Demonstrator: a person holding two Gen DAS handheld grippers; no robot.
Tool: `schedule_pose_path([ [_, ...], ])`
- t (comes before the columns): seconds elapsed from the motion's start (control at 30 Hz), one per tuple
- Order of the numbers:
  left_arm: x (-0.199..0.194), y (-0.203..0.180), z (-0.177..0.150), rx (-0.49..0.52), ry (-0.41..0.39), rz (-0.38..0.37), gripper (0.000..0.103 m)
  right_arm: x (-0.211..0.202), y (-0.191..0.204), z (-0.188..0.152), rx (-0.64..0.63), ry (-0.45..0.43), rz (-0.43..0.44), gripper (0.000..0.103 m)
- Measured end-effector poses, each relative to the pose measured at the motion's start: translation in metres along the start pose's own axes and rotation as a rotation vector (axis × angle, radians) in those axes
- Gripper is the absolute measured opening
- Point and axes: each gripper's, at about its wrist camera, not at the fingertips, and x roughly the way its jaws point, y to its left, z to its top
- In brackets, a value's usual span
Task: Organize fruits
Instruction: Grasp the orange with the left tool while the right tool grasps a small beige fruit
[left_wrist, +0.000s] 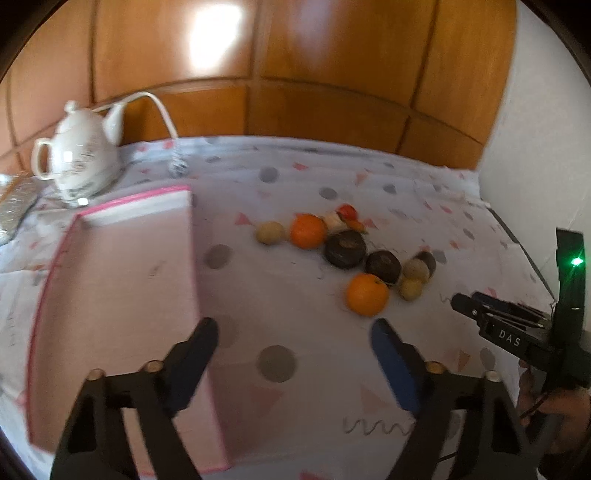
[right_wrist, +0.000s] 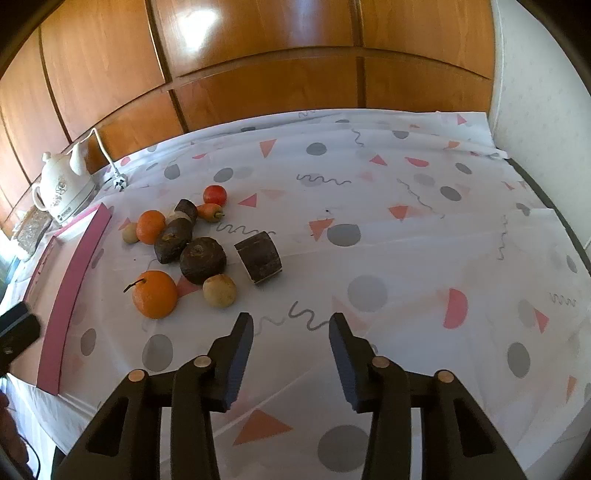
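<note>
Patterned tablecloth (right_wrist: 369, 192) carries fruit pile (right_wrist: 192, 251) beside pink tray (left_wrist: 122, 295); left gripper (left_wrist: 295, 332) and right gripper (right_wrist: 291, 325) both spread wide, empty, ready for sorting.

The counter cloth (right_wrist: 369, 229) is white, printed with grey dots, pink and orange triangles and dark squiggles; two oranges (right_wrist: 155, 294) are bright orange; the beets (right_wrist: 202, 260) are dark brown-purple; a small tomato (right_wrist: 214, 195) is red; the tray (left_wrist: 122, 295) is pale pink with a brighter pink rim; the teapot (left_wrist: 79, 155) is white; the panelling (right_wrist: 258, 55) behind is glossy orange-brown.
</note>
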Motion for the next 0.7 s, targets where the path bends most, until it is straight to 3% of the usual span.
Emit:
schedule_pose_path([
  [0.27,0.041,-0.032,0.014,0.076,0.051,-0.072,0.078,0.011,0.014,0.002,-0.081,0.012,0.080,0.041],
  [0.4,0.059,-0.044,0.020,0.112,0.072,-0.091,0.077,0.019,0.021,-0.004,-0.135,0.035,0.104,0.034],
  [0.5,0.073,-0.050,0.022,0.124,0.092,-0.097,0.071,0.023,0.023,-0.008,-0.149,0.041,0.122,0.031],
  [0.6,0.089,-0.049,0.022,0.107,0.127,-0.100,0.056,0.025,0.026,-0.008,-0.161,0.035,0.141,0.031],
  [0.7,0.091,-0.040,0.020,0.051,0.130,-0.153,0.048,0.031,0.030,-0.003,-0.179,0.030,0.155,0.031],
])
